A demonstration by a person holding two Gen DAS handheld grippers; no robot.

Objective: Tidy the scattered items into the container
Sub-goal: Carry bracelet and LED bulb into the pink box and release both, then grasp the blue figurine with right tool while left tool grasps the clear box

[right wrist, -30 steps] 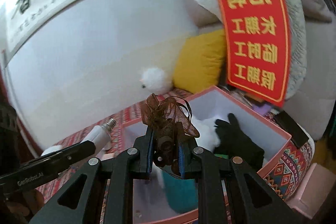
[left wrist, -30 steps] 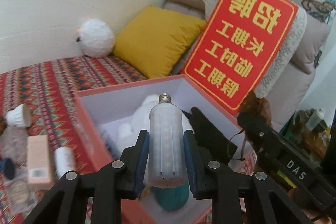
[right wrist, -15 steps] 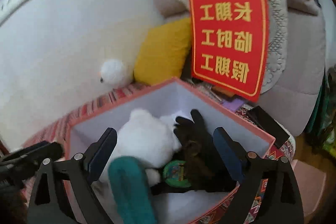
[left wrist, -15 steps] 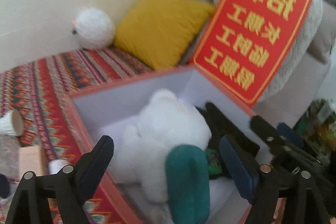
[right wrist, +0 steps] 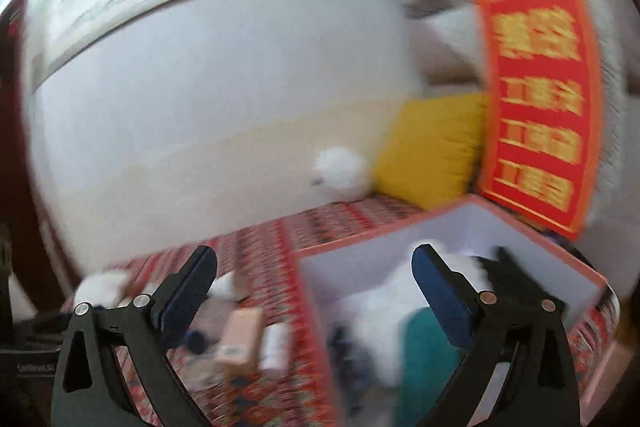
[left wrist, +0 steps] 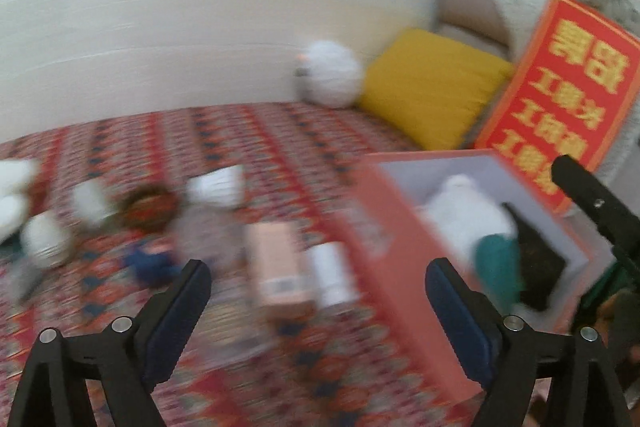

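Left wrist view, blurred by motion: the left gripper (left wrist: 318, 285), jaws wide and empty, hangs over a red patterned cloth (left wrist: 240, 139) strewn with small items, among them a pink carton (left wrist: 278, 267) and a white cylinder (left wrist: 332, 275) lying just beside the pink box (left wrist: 400, 247). Open cloth runs back to the pale wall, where a white fluffy ball (left wrist: 328, 73) and a yellow cushion (left wrist: 432, 87) sit near a red sign (left wrist: 560, 99). Half a second ago this camera looked straight into the box; it now faces the scattered items to its left. Right wrist view: the right gripper (right wrist: 314, 265), jaws likewise wide and empty, straddles the box's near-left corner. Inside lie a white plush toy (right wrist: 384, 307), a teal object (right wrist: 424, 359) and a black glove (right wrist: 508, 271).
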